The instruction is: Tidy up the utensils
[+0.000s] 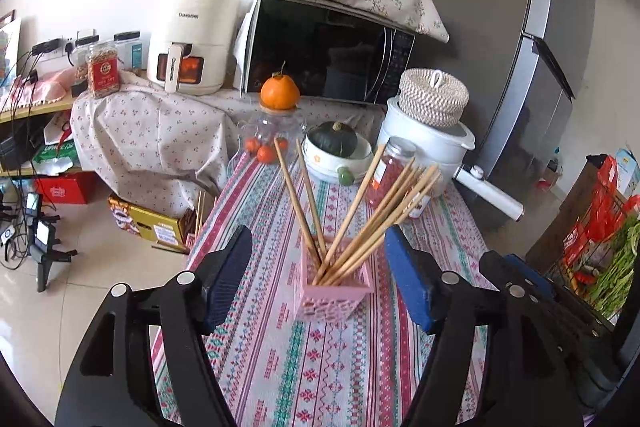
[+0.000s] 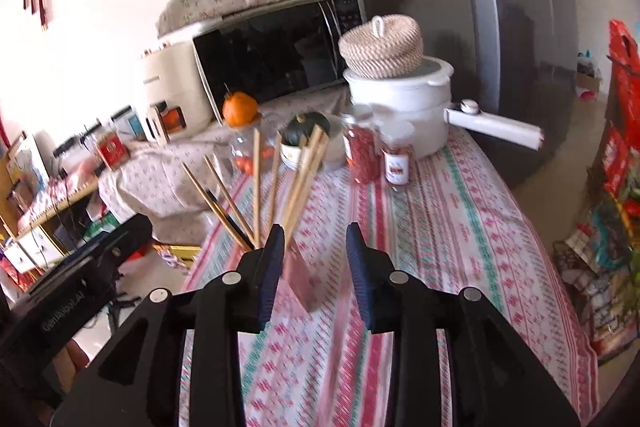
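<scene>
Standing upright on the striped cloth of the surface [image 1: 320, 355], the pink holder [image 1: 335, 287] carries a bundle of wooden chopsticks [image 1: 372, 223] with their lower ends hidden inside it. Their long axes rise steeply from the holder and fan out: two lean up and to the left in the left wrist view, the rest lean up and to the right, toward the red-filled jar [image 1: 390, 171] and the white pot [image 1: 428, 147] with its woven lid [image 1: 434, 97].

The left gripper [image 1: 320, 279] is spread wide, one blue pad on each side of the holder and neither touching it. The right gripper [image 2: 314, 267] also stands parted and holds nothing. In its view the holder [image 2: 300, 277] sits between the fingers, close to the left pad, blurred so its edges are hard to make out, and the pad cuts off the chopsticks' [image 2: 296, 179] lower parts.

Behind stand an orange [image 1: 280, 91], a dark green squash [image 1: 333, 139] in a bowl, and a microwave [image 1: 326, 51].
</scene>
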Demonstrator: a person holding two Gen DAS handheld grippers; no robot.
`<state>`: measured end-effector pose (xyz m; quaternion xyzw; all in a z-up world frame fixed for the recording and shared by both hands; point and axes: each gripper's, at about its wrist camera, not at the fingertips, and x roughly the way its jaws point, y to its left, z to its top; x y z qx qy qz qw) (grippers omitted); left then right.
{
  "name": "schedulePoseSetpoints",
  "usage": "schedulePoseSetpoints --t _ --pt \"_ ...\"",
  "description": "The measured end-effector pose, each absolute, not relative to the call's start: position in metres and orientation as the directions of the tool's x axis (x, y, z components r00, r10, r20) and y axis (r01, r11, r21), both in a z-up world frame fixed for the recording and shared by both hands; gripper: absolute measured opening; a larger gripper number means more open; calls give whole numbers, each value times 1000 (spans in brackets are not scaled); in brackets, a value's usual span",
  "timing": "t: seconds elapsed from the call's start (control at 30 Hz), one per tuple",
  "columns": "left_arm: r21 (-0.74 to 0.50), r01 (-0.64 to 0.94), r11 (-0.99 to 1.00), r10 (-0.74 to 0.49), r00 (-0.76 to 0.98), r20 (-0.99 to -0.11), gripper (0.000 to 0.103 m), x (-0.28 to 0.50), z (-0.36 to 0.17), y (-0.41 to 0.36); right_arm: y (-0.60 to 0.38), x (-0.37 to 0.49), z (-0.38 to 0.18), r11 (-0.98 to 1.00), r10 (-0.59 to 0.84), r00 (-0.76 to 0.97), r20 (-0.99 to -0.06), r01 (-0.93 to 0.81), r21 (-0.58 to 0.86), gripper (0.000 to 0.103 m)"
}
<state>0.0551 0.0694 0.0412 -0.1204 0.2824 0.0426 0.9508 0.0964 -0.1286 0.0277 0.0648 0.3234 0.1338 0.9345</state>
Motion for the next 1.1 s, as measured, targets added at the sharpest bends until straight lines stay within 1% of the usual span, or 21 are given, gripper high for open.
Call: schedulePoseSetpoints --t 0.07,0.1,0.13,0.2,0.3,0.37,0.4,0.43,0.5,0.6,0.73,0.83,1.1 --pt "-200 -156 967 18 831 -556 66 51 35 67 -134 91 20 962 271 754 -599 -191 194 34" --pt "-194 -159 968 24 828 -561 67 48 32 65 -137 88 18 965 259 757 -600 -181 189 38" --pt "-184 -161 970 30 825 -564 70 45 28 62 -142 83 14 971 235 765 -599 -158 179 44" --pt "-167 -165 972 41 820 -571 73 40 23 58 -148 78 9 975 216 772 -598 -141 171 50" --pt "-148 -171 974 54 813 -580 76 33 16 52 -156 70 3 982 184 775 -605 -117 148 53" --pt "-137 -174 975 62 807 -587 80 29 12 48 -162 64 -1 986 155 782 -603 -90 137 61" --pt "-133 -177 975 66 806 -589 84 28 11 47 -165 62 -2 988 147 786 -601 -82 134 64" --pt "-128 -180 975 71 805 -590 86 26 9 45 -168 59 -3 990 133 789 -600 -70 126 66" --pt "-118 -181 976 77 801 -594 87 24 6 41 -170 57 -4 993 109 791 -602 -56 106 68" --pt "-107 -181 978 83 799 -596 95 23 4 36 -176 53 -8 996 82 797 -598 -39 84 77" --pt "-103 -161 982 67 795 -603 95 25 1 30 -181 54 -10 997 54 798 -600 -14 71 87" --pt "-85 -163 983 76 783 -617 96 28 -4 25 -186 55 -11 997 35 799 -601 12 73 92" --pt "-68 -169 983 93 787 -610 96 28 -6 22 -192 58 -16 997 -36 785 -618 70 32 93"
